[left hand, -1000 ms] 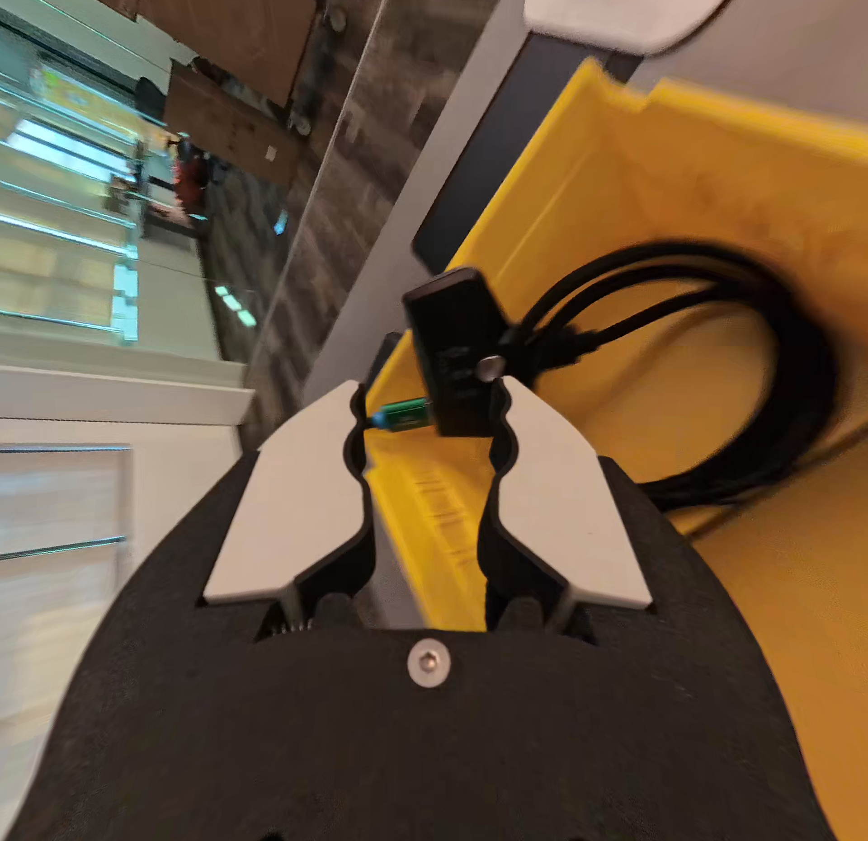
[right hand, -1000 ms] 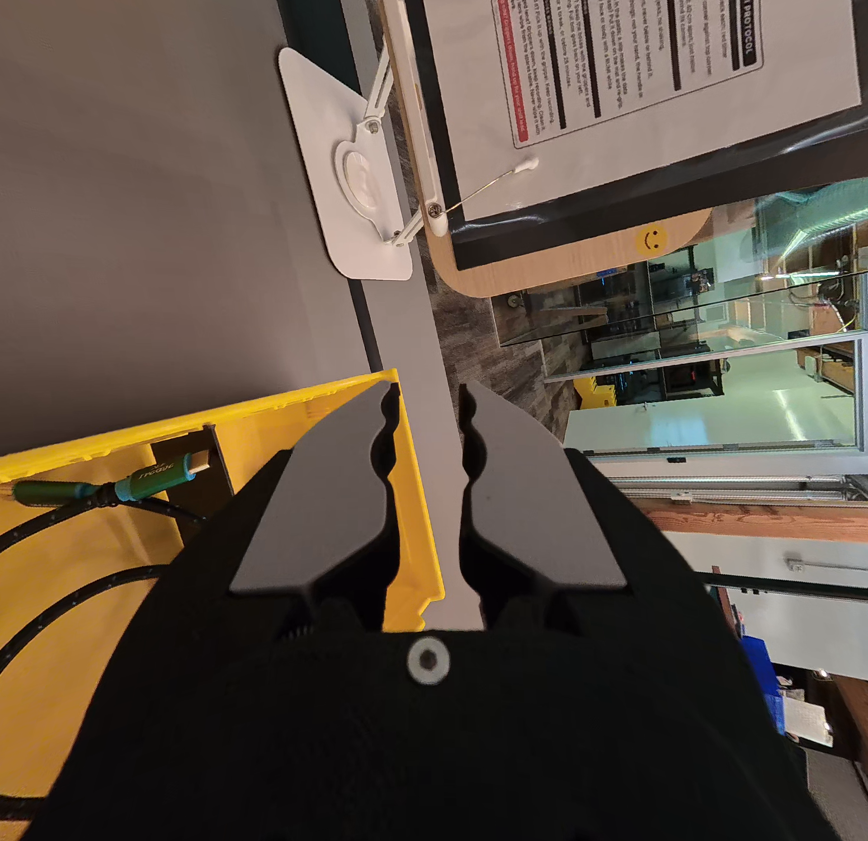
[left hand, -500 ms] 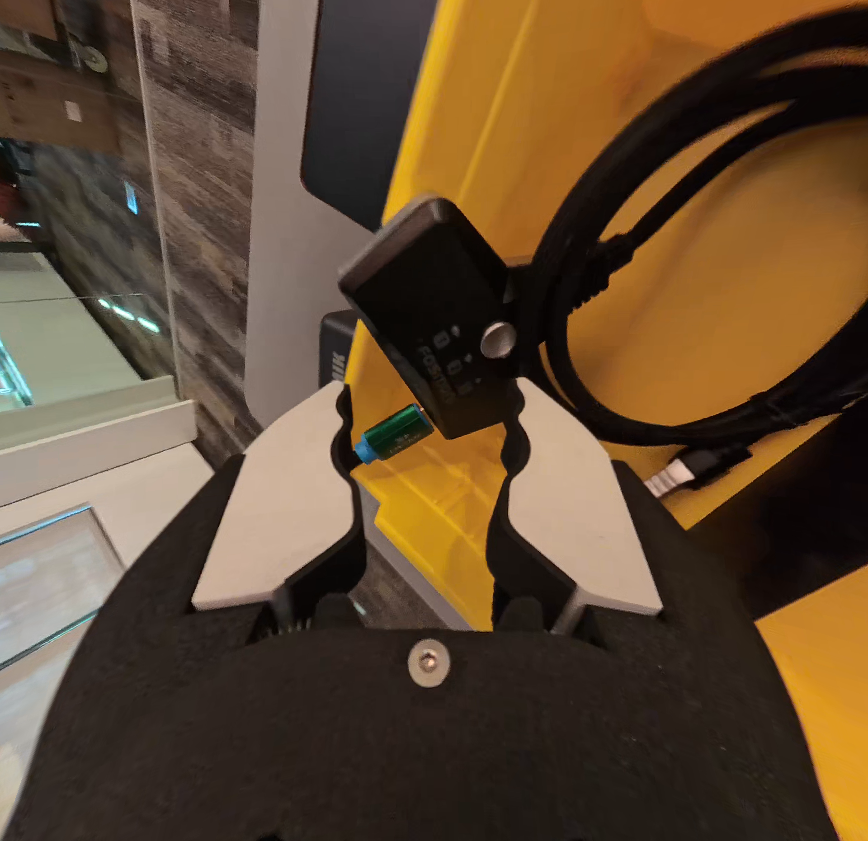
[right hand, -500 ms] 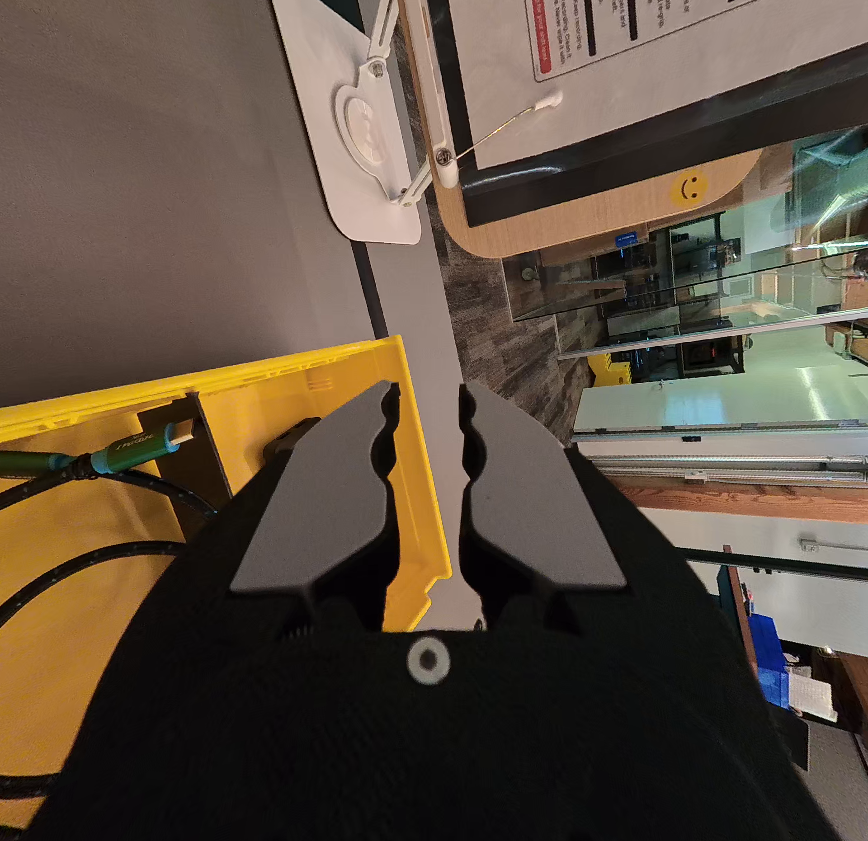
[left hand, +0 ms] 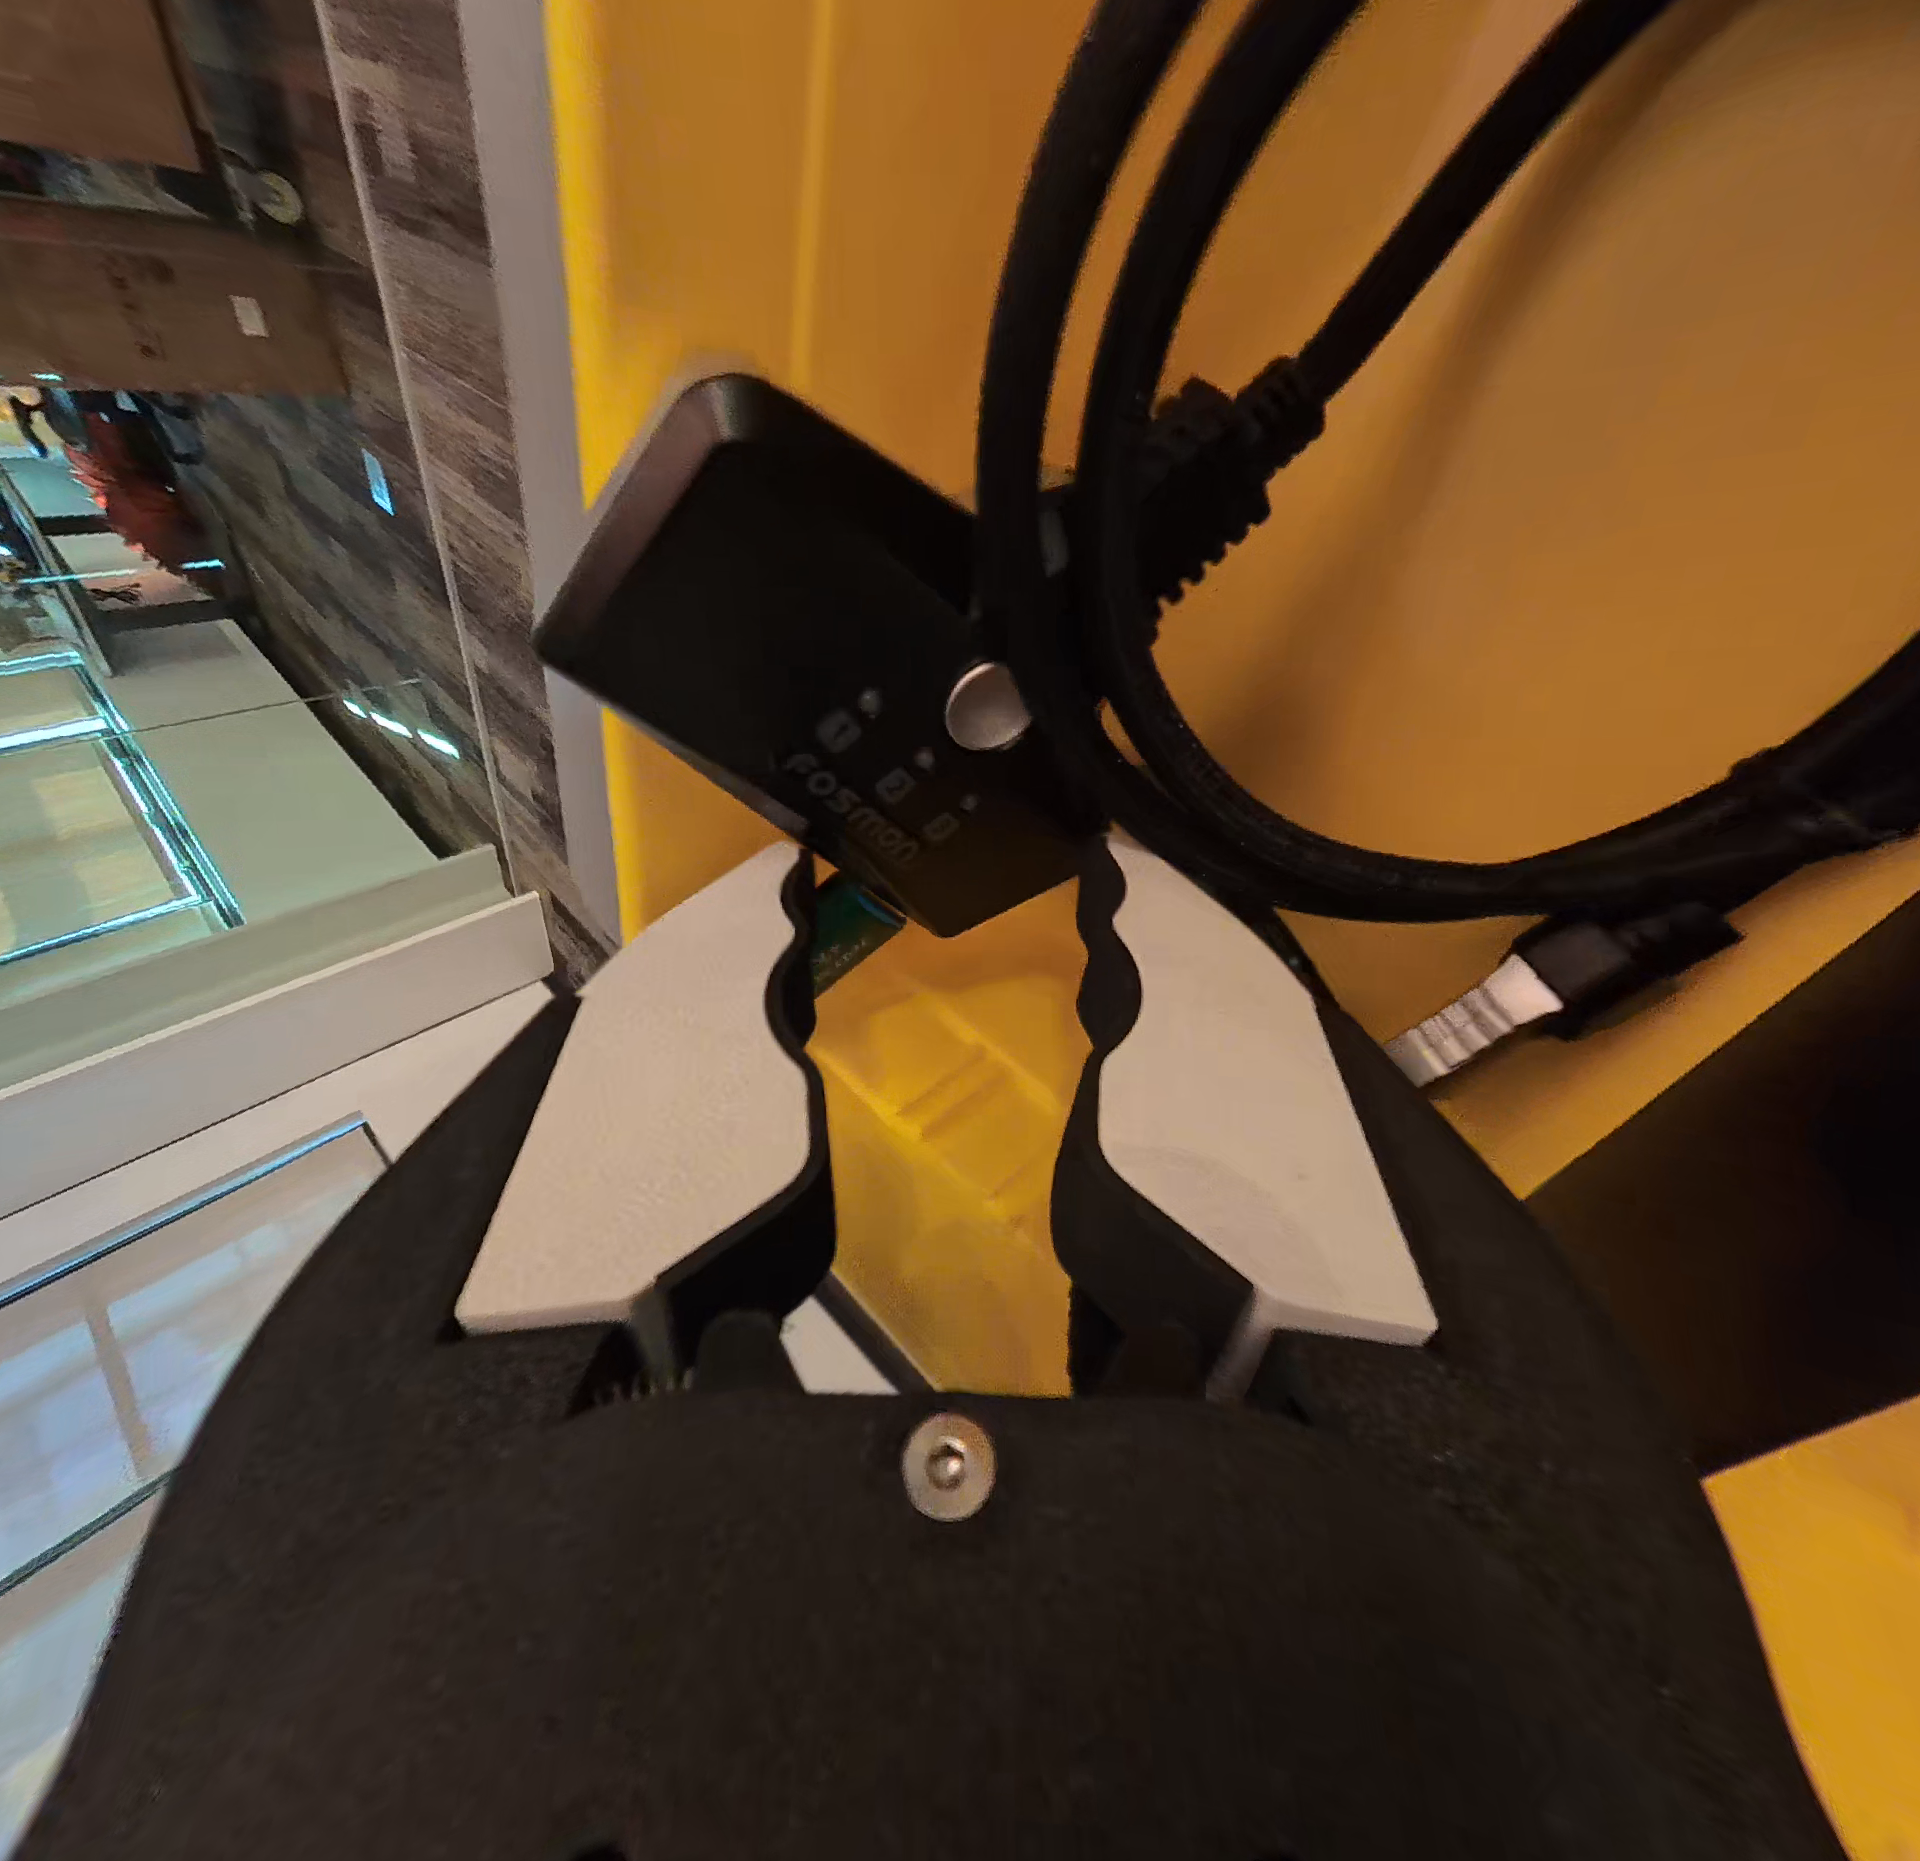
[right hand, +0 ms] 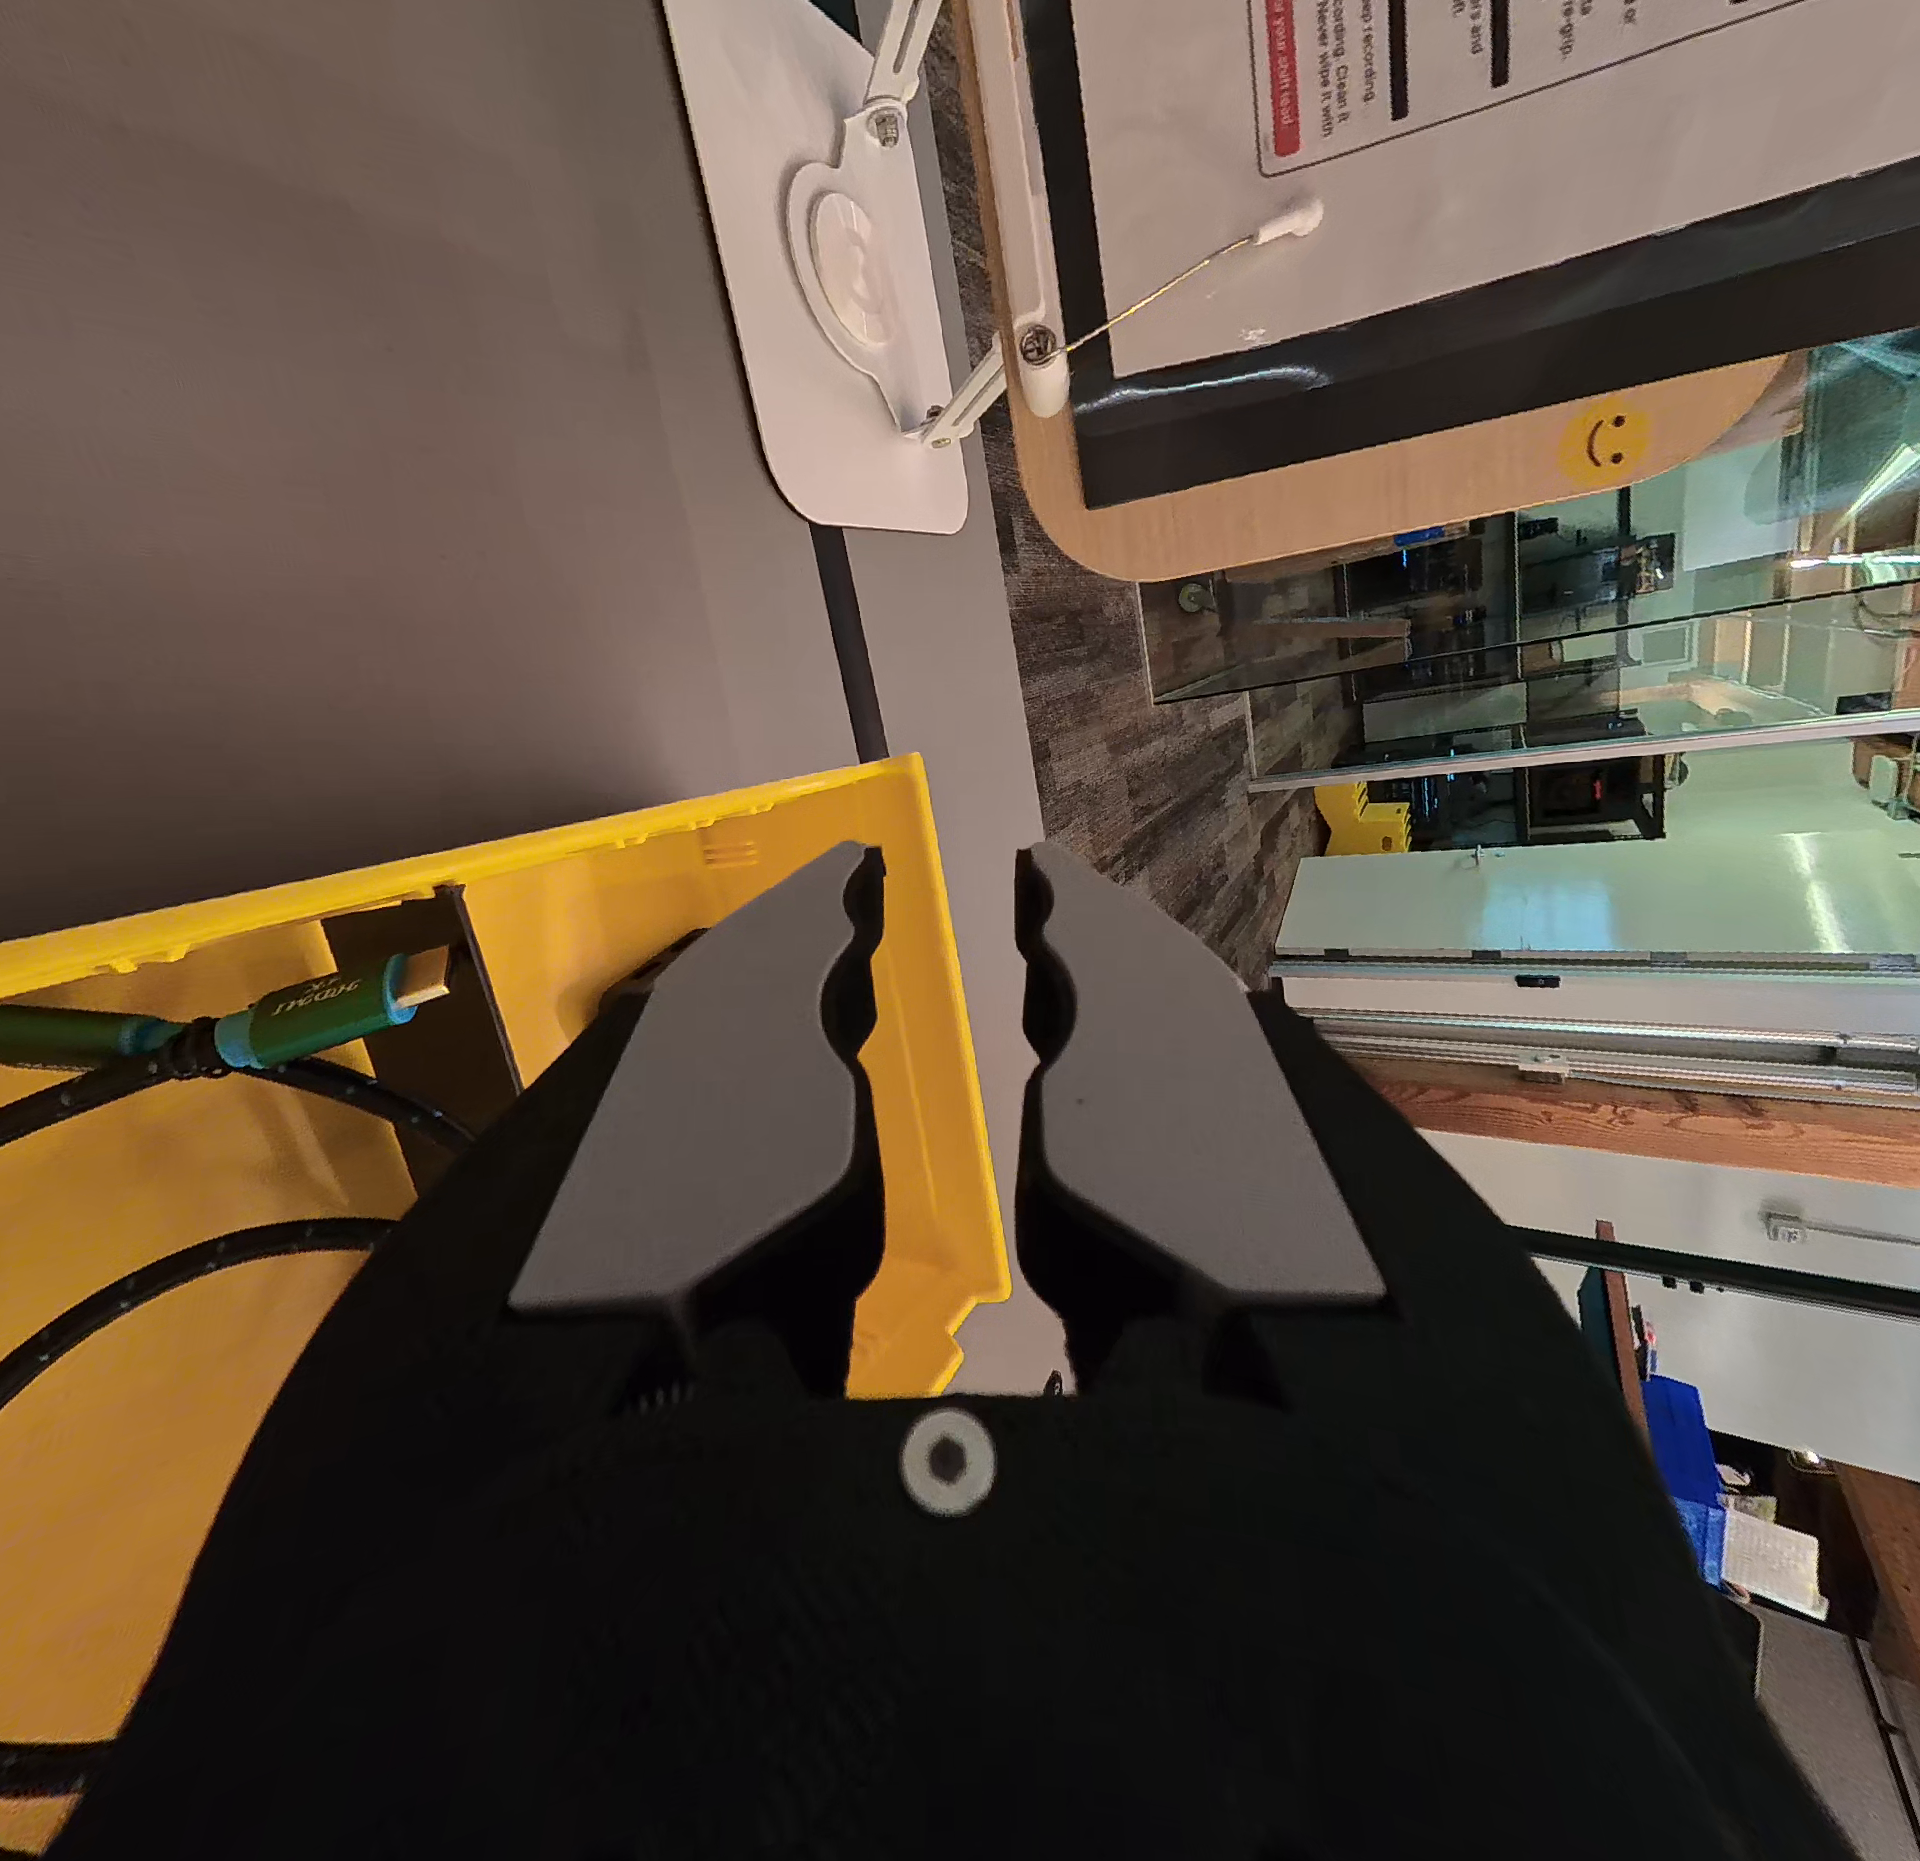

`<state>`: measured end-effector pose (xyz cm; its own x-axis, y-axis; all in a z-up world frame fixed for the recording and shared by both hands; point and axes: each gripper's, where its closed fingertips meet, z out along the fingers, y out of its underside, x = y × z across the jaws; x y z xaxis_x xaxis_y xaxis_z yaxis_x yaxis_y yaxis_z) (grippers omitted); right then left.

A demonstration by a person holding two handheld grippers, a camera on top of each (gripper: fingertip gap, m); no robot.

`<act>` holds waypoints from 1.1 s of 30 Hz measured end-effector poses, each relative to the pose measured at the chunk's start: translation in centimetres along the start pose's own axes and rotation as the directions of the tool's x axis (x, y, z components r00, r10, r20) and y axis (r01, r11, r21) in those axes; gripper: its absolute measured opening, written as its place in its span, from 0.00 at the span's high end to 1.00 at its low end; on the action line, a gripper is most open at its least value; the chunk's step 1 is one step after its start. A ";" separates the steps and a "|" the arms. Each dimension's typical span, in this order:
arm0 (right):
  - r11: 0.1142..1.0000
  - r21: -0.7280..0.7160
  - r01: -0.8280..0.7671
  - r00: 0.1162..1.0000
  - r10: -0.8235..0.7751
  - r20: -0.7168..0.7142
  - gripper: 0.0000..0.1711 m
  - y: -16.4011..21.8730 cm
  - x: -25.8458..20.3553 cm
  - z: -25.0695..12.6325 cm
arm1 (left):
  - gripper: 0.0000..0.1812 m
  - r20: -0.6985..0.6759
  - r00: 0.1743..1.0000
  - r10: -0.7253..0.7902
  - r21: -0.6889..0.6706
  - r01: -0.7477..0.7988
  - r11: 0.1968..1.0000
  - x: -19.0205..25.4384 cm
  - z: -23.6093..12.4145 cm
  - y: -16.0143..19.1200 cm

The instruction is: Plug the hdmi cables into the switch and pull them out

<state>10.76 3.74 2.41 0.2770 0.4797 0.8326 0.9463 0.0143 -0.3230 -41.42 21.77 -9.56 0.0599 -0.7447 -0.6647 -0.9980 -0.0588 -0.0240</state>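
Closer now than a moment ago, my left claw [left hand: 943, 866] has moved in on the switch [left hand: 800, 658], which fills far more of the left wrist view than it did. Its white fingers [left hand: 665, 1105] stand parted, clamping nothing; the near corner of the black switch sits between the two tips, and I cannot tell whether either tip touches it. The switch lies tilted, its silver button [left hand: 985, 707] toward the right. A green plug [left hand: 847, 938] shows just under its near corner, beside my left fingertip; whether it is seated in a port I cannot tell. Black braided cables [left hand: 1132, 731] loop from the right side of the switch and curve off to the right over the inside of the yellow bin [left hand: 1455, 523]. A loose black plug with a silver tip [left hand: 1496, 1001] lies farther right, near a dark divider.

My right claw [right hand: 948, 871] has barely shifted; its grey fingers [right hand: 727, 1105] are spread a little, empty, hanging over the right edge of the yellow bin [right hand: 914, 1136]. To the left inside the bin a green connector [right hand: 332, 1011] rests unplugged against a black divider [right hand: 436, 1042], its cable [right hand: 156, 1281] trailing left. Beyond lie the grey tabletop [right hand: 364, 409] and a white stand [right hand: 852, 284] holding a framed sheet [right hand: 1455, 201].
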 end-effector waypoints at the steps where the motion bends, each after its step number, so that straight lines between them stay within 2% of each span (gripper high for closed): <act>1: 1.000 -0.002 0.000 1.000 0.000 0.002 0.85 0.1 0.0 0.0 | 0.74 -0.010 1.000 -0.002 -0.004 0.002 1.000 0.0 0.0 0.1; 6: 1.000 -0.008 -0.004 1.000 0.005 0.002 0.85 0.4 0.0 0.2 | 0.82 -0.094 0.994 -0.050 -0.001 0.050 0.999 -0.4 -0.8 -0.2; 7: 1.000 -0.011 -0.004 1.000 0.004 0.003 0.85 0.5 0.0 0.2 | 0.85 -0.098 0.994 -0.043 -0.004 0.043 0.999 -0.6 -1.0 -0.2; 9: 1.000 -0.019 -0.004 1.000 0.004 0.003 0.85 0.7 0.0 0.2 | 0.98 -0.097 0.995 -0.021 -0.016 0.019 1.000 -1.2 -1.7 0.0; 10: 1.000 -0.020 -0.005 1.000 0.005 0.004 0.85 0.7 0.0 0.2 | 0.98 -0.082 0.996 -0.023 -0.028 0.021 0.999 -1.8 -2.0 0.3; 12: 1.000 -0.019 -0.011 1.000 0.011 0.007 0.85 0.8 0.0 0.2 | 0.87 -0.046 0.998 -0.036 -0.061 0.033 0.998 -3.4 -2.8 1.1; 15: 1.000 -0.028 -0.012 1.000 0.012 0.015 0.85 1.1 -0.1 0.3 | 0.82 0.001 0.998 -0.065 -0.085 0.065 0.994 -5.7 -4.0 2.4; 16: 0.999 -0.034 -0.011 1.000 0.011 0.019 0.85 1.2 -0.2 0.4 | 0.78 -0.004 0.995 -0.100 -0.091 0.099 0.991 -6.3 -4.3 2.8; 21: 0.999 -0.051 -0.005 0.999 0.007 0.038 0.85 1.4 -0.6 0.8 | 0.74 -0.109 0.945 -0.307 -0.072 0.301 0.951 -7.5 -4.4 4.1; 24: 0.998 -0.057 -0.005 0.999 0.008 0.050 0.85 1.5 -0.9 1.0 | 0.73 -0.164 0.911 -0.380 -0.103 0.367 0.925 -7.8 -4.1 5.3; 27: 0.998 -0.064 -0.004 0.999 0.008 0.054 0.85 1.7 -1.0 1.2 | 0.73 -0.163 0.928 -0.333 -0.152 0.310 0.938 -7.9 -3.3 6.5; 30: 0.998 -0.065 -0.011 0.998 0.015 0.058 0.85 1.9 -1.0 1.3 | 0.75 -0.167 0.965 -0.204 -0.232 0.162 0.959 -7.2 -2.4 7.4; 33: 0.997 -0.071 -0.013 0.998 0.018 0.064 0.85 2.1 -1.2 1.5 | 0.74 -0.177 0.977 -0.116 -0.260 0.067 0.963 -6.7 -1.8 7.0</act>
<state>12.16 4.49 0.11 0.2826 0.5352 0.7961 0.9519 -0.0542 -0.3015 -48.74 25.15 -3.99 0.1782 -0.8387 -0.5146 -0.9519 -0.2794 0.1259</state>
